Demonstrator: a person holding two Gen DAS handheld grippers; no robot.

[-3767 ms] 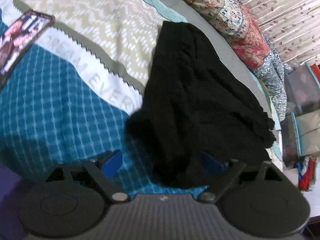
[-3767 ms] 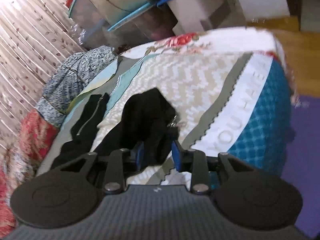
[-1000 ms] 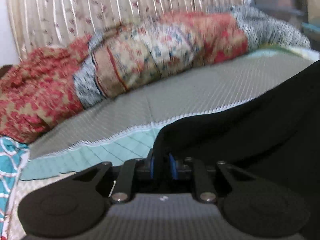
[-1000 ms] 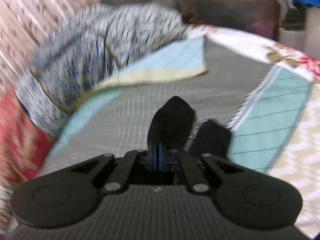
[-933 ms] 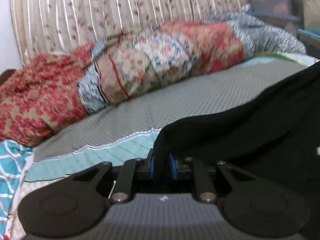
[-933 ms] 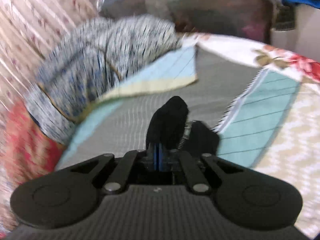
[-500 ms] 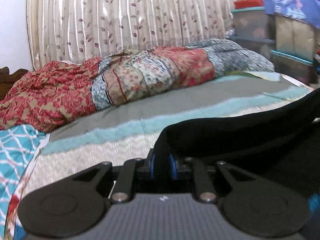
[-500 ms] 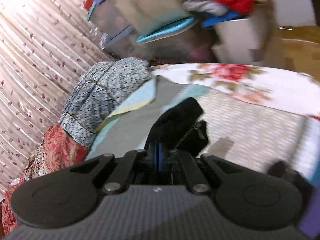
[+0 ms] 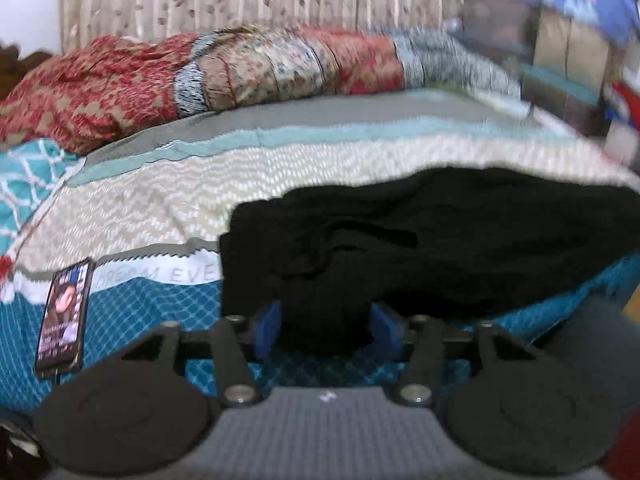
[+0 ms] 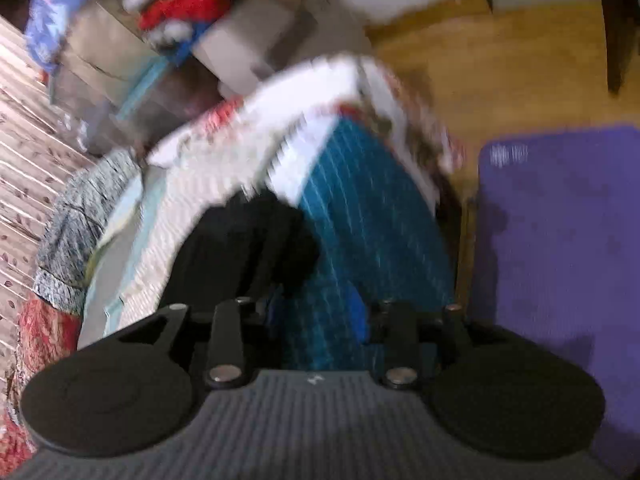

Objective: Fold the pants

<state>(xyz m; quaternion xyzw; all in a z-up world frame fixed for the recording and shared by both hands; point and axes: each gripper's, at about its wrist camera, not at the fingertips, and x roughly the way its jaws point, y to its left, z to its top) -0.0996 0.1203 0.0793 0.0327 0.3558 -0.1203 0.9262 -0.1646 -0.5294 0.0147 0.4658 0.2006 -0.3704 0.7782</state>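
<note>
Limp black fabric pants point(image 9: 440, 240) heaped at bed's point(image 9: 168, 204) near edge, best pinched at corners; left hand-held gripper point(image 9: 326, 330) opening around cloth, right hand-held gripper point(image 10: 316, 316) opening, empty.

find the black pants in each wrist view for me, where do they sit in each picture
Left wrist: the black pants fill the centre and right, lying on the bedspread, their near edge between the opening jaws of the left gripper.
Right wrist: the pants sit left of centre, just beyond the opening right gripper, with nothing clearly between its jaws.
Shared landmark: the teal checked panel of the bedspread beside the pants.
</note>
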